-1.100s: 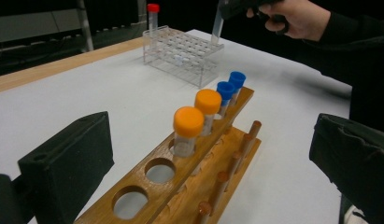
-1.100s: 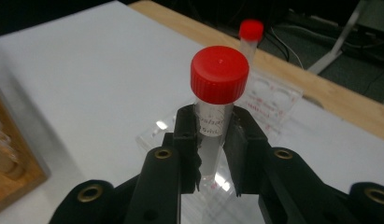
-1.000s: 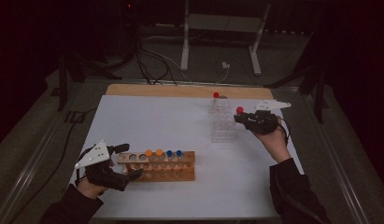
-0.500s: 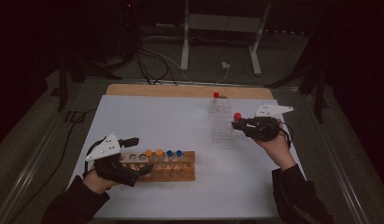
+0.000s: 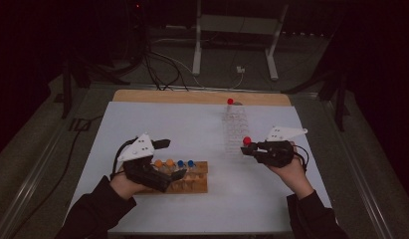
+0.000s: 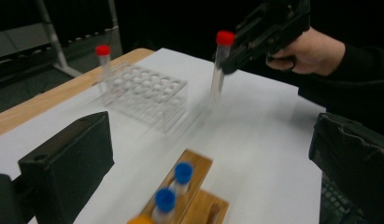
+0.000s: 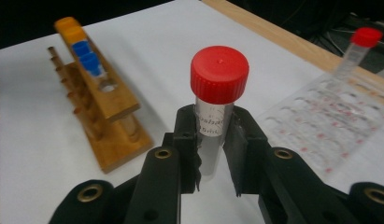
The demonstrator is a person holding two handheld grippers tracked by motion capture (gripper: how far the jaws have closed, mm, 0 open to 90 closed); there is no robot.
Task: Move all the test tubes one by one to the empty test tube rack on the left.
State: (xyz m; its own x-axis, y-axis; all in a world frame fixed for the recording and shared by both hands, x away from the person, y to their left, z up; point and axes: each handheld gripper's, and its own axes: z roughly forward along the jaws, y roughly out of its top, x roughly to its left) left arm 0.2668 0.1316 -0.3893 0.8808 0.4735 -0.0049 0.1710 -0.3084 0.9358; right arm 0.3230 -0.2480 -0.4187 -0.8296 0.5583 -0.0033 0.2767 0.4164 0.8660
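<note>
While the tube is carried: keep it upright.
Bench point(image 5: 142, 124): white, holds both racks.
Clear rack point(image 5: 235, 130): target; aim for an empty well.
Wooden rack point(image 5: 192, 182): left gripper point(image 5: 173, 158) spread wide beside it.
Right gripper point(image 7: 213, 154): clamped on red-capped tube point(image 7: 216, 109), beside clear rack.

High view above table point(image 5: 142, 119) looking forward-down, two gripper views low and close, sharing wooden rack point(image 5: 192, 181).

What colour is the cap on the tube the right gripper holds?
Red cap, clearest in the right gripper view.
</note>
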